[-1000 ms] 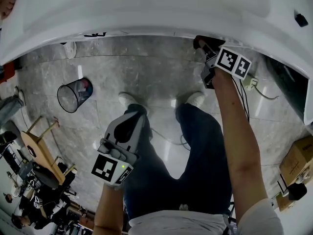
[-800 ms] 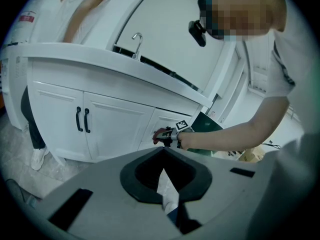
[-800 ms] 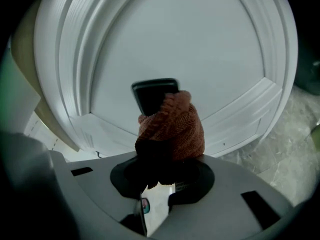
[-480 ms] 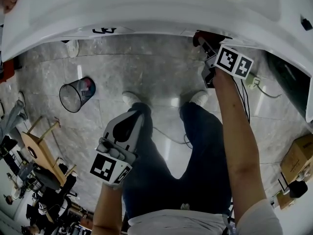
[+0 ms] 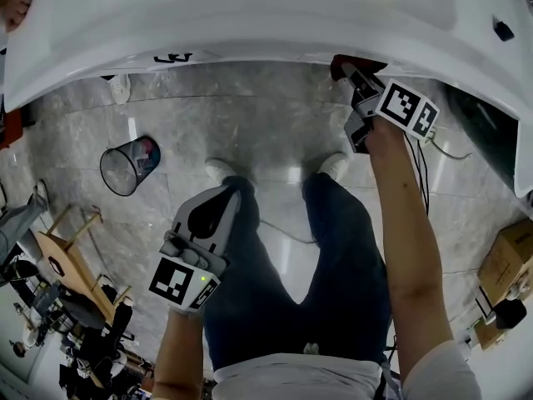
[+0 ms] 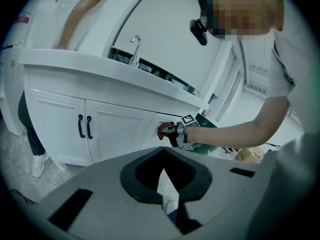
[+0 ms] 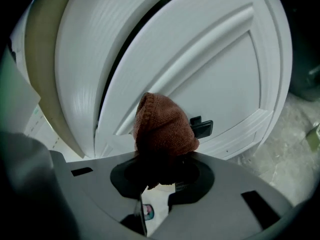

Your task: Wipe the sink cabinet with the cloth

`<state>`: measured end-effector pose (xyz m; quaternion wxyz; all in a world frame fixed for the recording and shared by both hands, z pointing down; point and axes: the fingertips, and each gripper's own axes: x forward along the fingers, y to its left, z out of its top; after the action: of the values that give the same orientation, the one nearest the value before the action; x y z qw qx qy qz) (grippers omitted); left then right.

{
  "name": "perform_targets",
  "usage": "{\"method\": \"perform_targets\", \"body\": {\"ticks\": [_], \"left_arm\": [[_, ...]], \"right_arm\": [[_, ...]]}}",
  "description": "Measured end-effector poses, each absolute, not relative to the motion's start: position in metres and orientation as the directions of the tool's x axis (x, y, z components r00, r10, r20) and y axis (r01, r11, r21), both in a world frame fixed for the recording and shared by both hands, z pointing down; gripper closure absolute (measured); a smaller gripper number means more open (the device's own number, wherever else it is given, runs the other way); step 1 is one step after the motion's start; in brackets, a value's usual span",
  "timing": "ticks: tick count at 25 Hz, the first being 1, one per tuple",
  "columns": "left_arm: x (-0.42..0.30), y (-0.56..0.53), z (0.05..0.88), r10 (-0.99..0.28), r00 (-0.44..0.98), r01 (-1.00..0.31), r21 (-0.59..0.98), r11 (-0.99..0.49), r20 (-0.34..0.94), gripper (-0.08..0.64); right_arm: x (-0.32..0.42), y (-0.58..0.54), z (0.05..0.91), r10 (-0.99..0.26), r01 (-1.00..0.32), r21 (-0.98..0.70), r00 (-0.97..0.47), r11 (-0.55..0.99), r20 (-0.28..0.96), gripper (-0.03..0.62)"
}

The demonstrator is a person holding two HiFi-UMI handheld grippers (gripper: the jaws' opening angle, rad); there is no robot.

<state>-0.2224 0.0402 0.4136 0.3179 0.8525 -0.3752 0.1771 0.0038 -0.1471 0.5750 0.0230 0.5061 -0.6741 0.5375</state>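
The right tool (image 5: 353,80) reaches to the far right, under the lip of the white worktop (image 5: 250,15). Its jaws are clamped on the cloth (image 7: 162,124), a brown-red knitted wad that bulges out past the tips. The cloth lies against a white panelled door of the cabinet (image 7: 220,69), just left of a black handle (image 7: 201,127) and right of the dark gap at the door's edge.

In the left gripper view the same cloth (image 6: 162,130) shows at the right end of the cabinet (image 6: 115,129), right of a pair of doors with black handles (image 6: 84,126). A tap (image 6: 134,49) stands on the worktop above.

The left tool (image 5: 213,210) hangs low and near, over the person's left thigh, well apart from the cabinet. Its jaws are drawn together with nothing between them, only a thin pale slit showing in its own view.

The person stands on a grey tiled floor (image 5: 250,123), both shoes near the cabinet's foot. A mesh bin (image 5: 129,165) stands on the floor to the left, and a cardboard box (image 5: 508,261) sits at the right edge.
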Motion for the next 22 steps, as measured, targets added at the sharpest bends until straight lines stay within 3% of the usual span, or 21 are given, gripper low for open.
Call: {"method": "perform_targets", "body": {"ticks": [11, 22], "left_arm": [[-0.201, 0.039, 0.392, -0.538, 0.659, -0.748, 0.381, -0.544, 0.526, 0.548], [-0.173, 0.038, 0.388, -0.548, 0.675, -0.734, 0.376, -0.566, 0.493, 0.549]], "right_arm": [[0.045, -0.135, 0.540, -0.701, -0.647, -0.754, -0.487, -0.111, 0.520, 0.503], [0.174, -0.114, 0.512, -0.808, -0.711, -0.673, -0.267, -0.204, 0.526, 0.503]]}}
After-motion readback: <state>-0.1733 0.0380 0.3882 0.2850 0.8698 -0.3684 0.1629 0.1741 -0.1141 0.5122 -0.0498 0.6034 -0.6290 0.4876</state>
